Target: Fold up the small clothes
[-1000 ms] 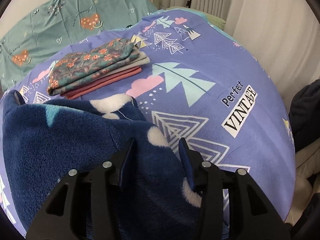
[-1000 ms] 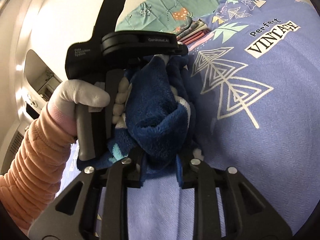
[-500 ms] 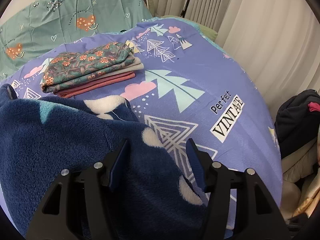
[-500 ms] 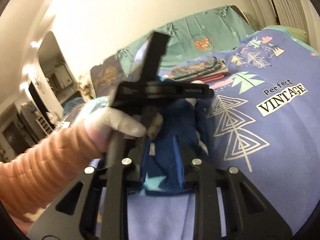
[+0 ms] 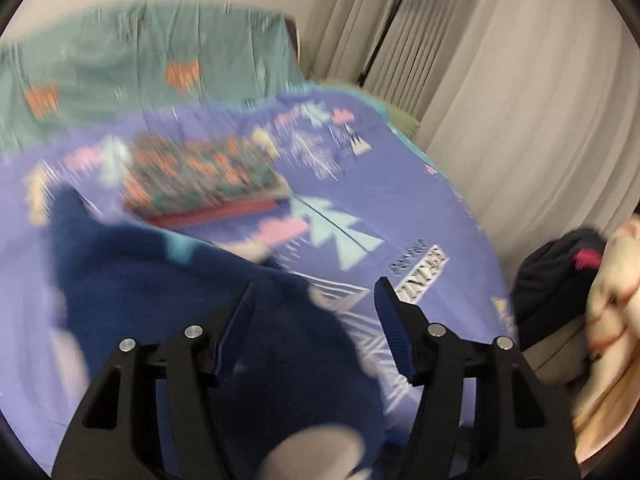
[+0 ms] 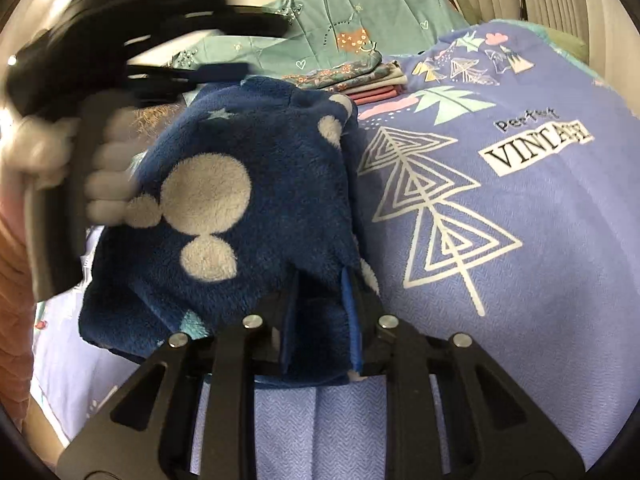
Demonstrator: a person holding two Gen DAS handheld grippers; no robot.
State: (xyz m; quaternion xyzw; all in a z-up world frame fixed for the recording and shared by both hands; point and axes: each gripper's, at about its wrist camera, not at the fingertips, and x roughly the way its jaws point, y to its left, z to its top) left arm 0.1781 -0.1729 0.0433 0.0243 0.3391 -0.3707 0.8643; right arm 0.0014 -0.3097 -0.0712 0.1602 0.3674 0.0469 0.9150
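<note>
A dark blue fleece garment (image 6: 224,216) with white dots lies bunched on the purple printed bed cover (image 6: 520,240). My right gripper (image 6: 320,280) is shut on the garment's near edge. My left gripper (image 5: 314,296) is open, its jaws wide apart above the same garment (image 5: 168,300), holding nothing. The left gripper also shows blurred at the upper left of the right wrist view (image 6: 132,48), held by a gloved hand. The left wrist view is motion-blurred.
A stack of folded clothes (image 6: 352,80) with a floral piece on top lies at the far side of the bed (image 5: 208,176). A teal sheet (image 5: 140,60) covers the headboard. Curtains (image 5: 520,100) and a dark clothes pile (image 5: 560,272) stand on the right.
My left gripper opened wider and lifted off the fleece, moving fast. The fleece was turned, now showing large white dots in the right wrist view. My right gripper stays shut on it.
</note>
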